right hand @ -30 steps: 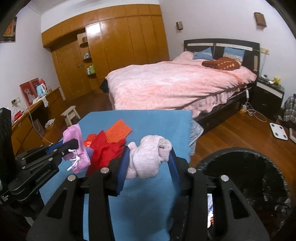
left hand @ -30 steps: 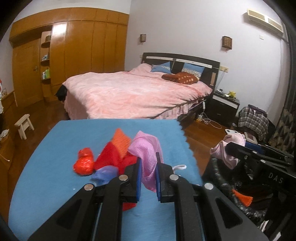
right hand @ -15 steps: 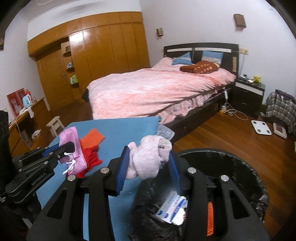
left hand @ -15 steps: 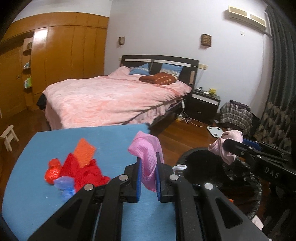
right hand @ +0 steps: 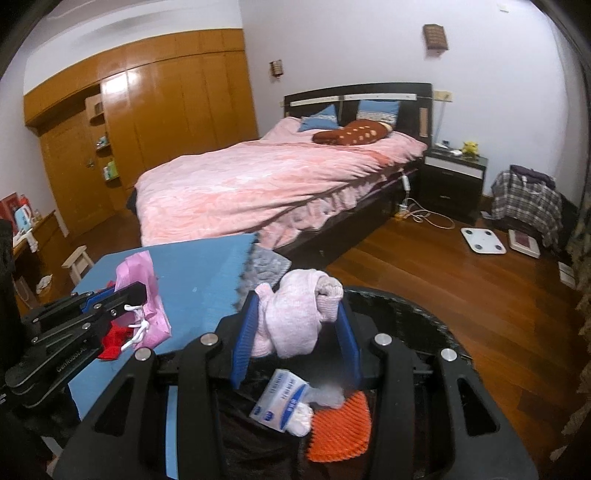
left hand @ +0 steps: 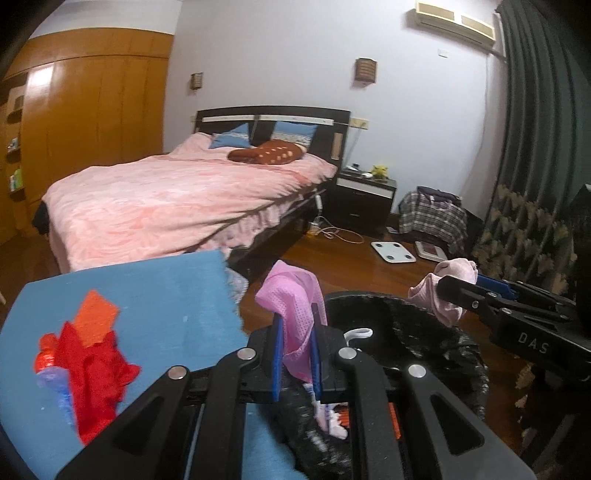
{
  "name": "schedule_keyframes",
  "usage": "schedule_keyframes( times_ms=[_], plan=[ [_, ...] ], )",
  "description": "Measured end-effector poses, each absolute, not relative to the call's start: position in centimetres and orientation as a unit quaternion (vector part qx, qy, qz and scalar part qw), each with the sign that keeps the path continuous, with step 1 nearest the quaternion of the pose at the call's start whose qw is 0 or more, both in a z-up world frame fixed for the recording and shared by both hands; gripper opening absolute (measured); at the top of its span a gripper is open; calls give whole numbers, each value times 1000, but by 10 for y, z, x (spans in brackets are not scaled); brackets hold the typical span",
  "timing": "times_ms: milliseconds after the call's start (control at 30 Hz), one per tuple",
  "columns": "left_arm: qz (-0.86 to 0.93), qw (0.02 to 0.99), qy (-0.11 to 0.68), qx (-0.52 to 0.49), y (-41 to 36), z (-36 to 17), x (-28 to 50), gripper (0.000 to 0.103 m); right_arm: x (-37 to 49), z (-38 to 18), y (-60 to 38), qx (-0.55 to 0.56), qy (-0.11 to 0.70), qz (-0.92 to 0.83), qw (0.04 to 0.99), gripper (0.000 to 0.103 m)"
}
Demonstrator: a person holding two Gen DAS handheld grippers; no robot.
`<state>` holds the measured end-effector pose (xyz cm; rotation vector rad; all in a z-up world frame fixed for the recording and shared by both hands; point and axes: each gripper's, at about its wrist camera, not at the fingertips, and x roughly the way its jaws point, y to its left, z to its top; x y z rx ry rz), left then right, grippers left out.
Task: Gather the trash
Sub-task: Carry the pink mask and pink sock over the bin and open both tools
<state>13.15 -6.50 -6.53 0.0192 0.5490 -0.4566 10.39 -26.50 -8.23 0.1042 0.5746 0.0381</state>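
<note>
Between the left gripper [left hand: 295, 350] fingers, a pink mesh bag [left hand: 295, 299] is pinched; the right gripper [right hand: 295, 332] grips a pale sock [right hand: 295, 314] (bin [right hand: 406, 306] below)

A bed [right hand: 266, 184] with a pink cover stands before a wooden wardrobe [right hand: 155, 110]; a white scale [right hand: 482, 240] lies on the floor beside a dark nightstand [right hand: 452, 181].

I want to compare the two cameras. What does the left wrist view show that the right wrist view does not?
Only the left wrist view: the curtain and the air conditioner.
Only the right wrist view: the white stool, and the blue-and-white packet inside the black bin.
Both: the left gripper shut on the pink mesh bag, the right gripper holding the pale pink cloth.
</note>
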Motion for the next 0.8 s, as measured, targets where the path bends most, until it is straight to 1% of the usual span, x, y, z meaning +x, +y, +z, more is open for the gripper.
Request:
schedule_keyframes(
  times_ms=[400,600,633,667,700,767,800],
  plan=[
    [-263,924,278,26,-117,-78,141,12,95,-98,-309,62,294,-27,954,40],
    [-273,917,288,29,-132,-88,147,13,93,-110,-320,67,303,-39,950,42],
    [-277,915,292,28,-135,-89,149,15,93,-112,-321,68,305,-40,949,42],
    [-279,914,294,28,-136,-90,151,21,93,-114,-322,69,306,-43,949,43],
    [-281,913,296,26,-136,-91,152,25,93,-114,-324,68,306,-45,949,46],
    [-289,909,300,19,-136,-93,155,40,93,-115,-326,66,305,-52,949,60],
    [-286,910,301,19,-134,-94,155,43,92,-116,-327,65,304,-58,949,65]
  ],
)
